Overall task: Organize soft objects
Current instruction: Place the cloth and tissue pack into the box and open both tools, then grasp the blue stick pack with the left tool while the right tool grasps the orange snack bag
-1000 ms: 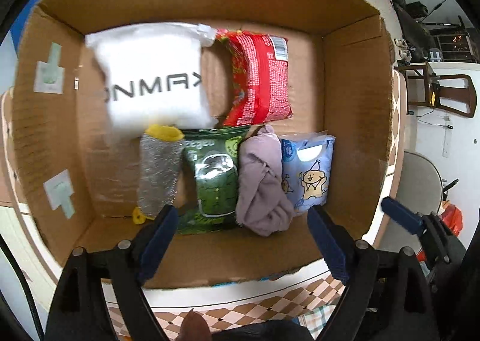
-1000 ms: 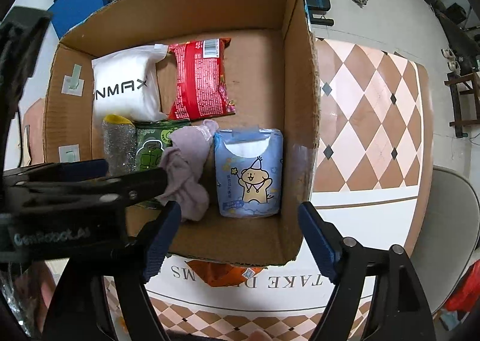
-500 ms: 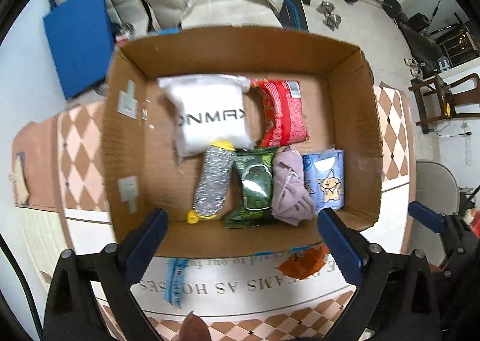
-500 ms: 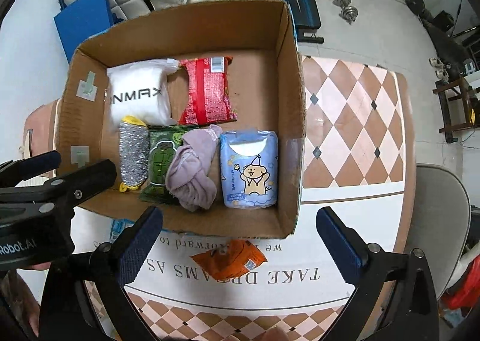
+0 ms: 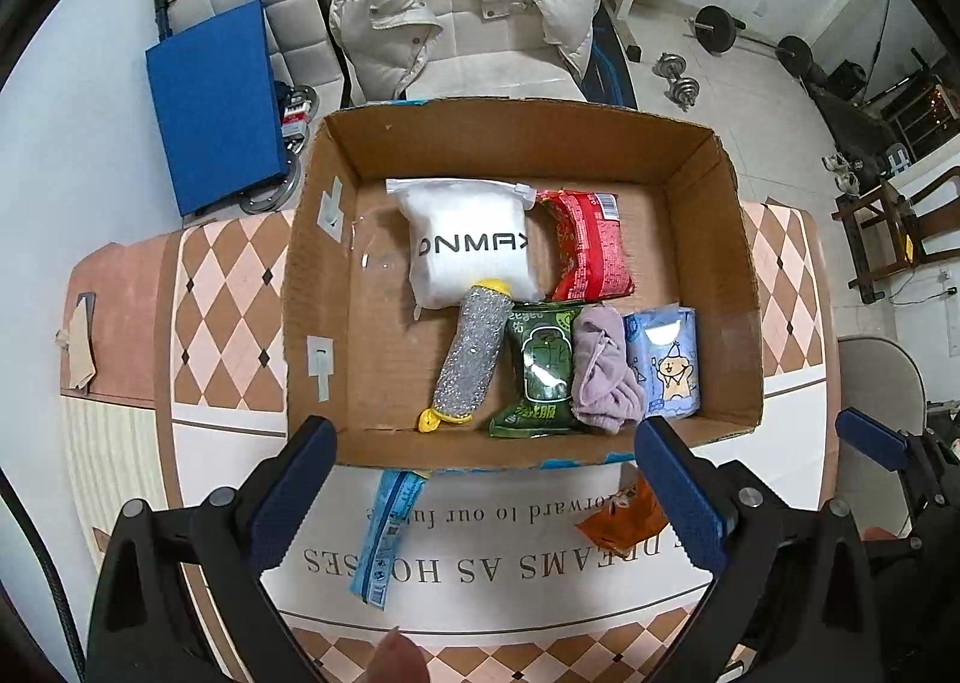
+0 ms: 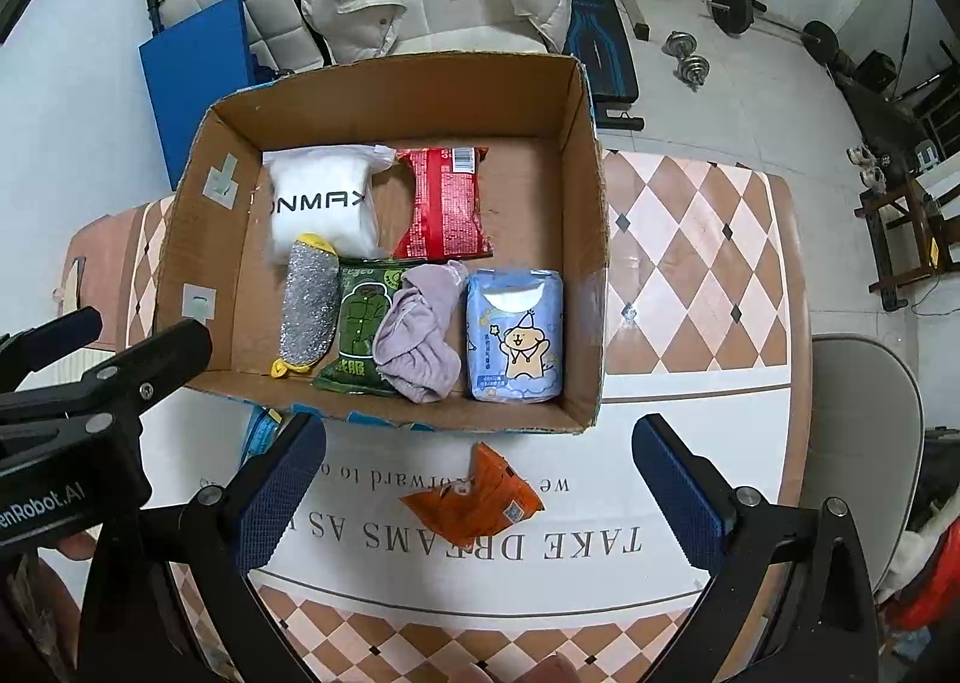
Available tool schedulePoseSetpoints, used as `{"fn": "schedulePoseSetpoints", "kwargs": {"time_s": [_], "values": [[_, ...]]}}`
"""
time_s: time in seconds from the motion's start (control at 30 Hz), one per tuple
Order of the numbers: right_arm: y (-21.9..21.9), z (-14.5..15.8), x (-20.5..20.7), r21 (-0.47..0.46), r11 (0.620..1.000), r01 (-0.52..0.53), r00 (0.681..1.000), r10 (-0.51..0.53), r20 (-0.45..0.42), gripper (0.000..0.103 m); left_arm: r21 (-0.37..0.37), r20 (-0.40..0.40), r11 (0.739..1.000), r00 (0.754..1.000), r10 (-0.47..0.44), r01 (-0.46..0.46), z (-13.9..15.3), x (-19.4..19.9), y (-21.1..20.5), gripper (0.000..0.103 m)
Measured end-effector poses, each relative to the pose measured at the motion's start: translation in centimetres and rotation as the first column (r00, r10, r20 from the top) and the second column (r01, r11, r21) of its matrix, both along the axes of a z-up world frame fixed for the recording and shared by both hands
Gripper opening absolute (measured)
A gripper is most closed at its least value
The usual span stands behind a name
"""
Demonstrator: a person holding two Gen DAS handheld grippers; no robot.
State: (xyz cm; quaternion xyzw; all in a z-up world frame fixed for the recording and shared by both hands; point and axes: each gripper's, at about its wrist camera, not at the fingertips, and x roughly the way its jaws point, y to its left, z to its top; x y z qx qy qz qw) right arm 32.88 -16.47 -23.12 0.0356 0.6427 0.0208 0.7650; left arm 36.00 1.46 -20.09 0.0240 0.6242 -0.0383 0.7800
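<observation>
A cardboard box (image 5: 312,323) (image 6: 591,239) stands on the table. In it lie a white pouch (image 5: 471,245) (image 6: 321,203), a red packet (image 5: 591,245) (image 6: 444,203), a silver scrubber (image 5: 471,362) (image 6: 306,311), a green packet (image 5: 543,377) (image 6: 360,329), a lilac cloth (image 5: 603,371) (image 6: 417,335) and a blue tissue pack (image 5: 666,365) (image 6: 516,338). An orange packet (image 6: 474,497) (image 5: 624,521) and a blue packet (image 5: 387,533) (image 6: 258,431) lie on the table before the box. My left gripper (image 5: 486,491) and right gripper (image 6: 480,485) are open and empty, held high above the table's near side.
The table has a diamond-patterned cloth (image 6: 690,275) with printed text. Behind it stand a chair with a white puffer jacket (image 5: 468,5), a blue panel (image 5: 216,101) and gym weights (image 5: 678,83). A grey chair (image 6: 858,443) stands at the right.
Both grippers have pulled up and back from the box, so the whole box and the packets on the table now show. The objects in the box have not moved.
</observation>
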Motion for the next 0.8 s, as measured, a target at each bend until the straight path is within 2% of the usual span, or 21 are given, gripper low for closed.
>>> {"fn": "schedulePoseSetpoints", "kwargs": {"time_s": [0.17,0.3,0.37,0.5,0.57,0.6,0.67,0.8], "values": [[-0.3,0.5,-1.3,0.014,1.0,0.013,1.0,-0.014,0.028,0.103,0.042,0.055,0.999,0.998,0.017,-0.019,0.4,-2.3,1.6,0.102],[-1.4,-0.8,-4.1,0.062,0.996,0.059,0.998,-0.06,0.021,0.103,0.185,0.089,0.981,0.995,0.037,-0.053,-2.2,-6.3,4.6,0.102],[-2.1,-2.9,-5.4,0.087,0.992,0.096,0.995,-0.093,-0.039,0.103,0.228,0.037,0.972,0.998,0.043,-0.051,-5.1,-7.9,6.1,0.102],[-3.3,-8.6,-7.3,0.127,0.974,0.19,0.97,-0.167,-0.175,0.103,0.211,-0.128,0.976,0.988,0.082,-0.053,-12.5,-8.8,9.0,0.101],[-3.3,-11.1,-7.8,0.125,0.969,0.211,0.959,-0.181,-0.219,0.103,0.207,-0.169,0.977,0.982,0.09,-0.054,-15.2,-8.5,9.8,0.096],[-3.3,-12.1,-8.0,0.121,0.968,0.219,0.954,-0.186,-0.233,0.103,0.212,-0.197,0.976,0.976,0.095,-0.052,-16.8,-8.3,10.1,0.089],[-3.2,-14.0,-8.2,0.126,0.963,0.237,0.945,-0.198,-0.259,0.102,0.201,-0.244,0.979,0.966,0.086,-0.037,-19.0,-7.9,10.3,0.082],[-2.6,-16.4,-7.9,0.128,0.956,0.263,0.933,-0.218,-0.287,0.101,0.194,-0.29,0.981,0.955,0.062,-0.005,-21.9,-7.4,10.0,0.081]]}}
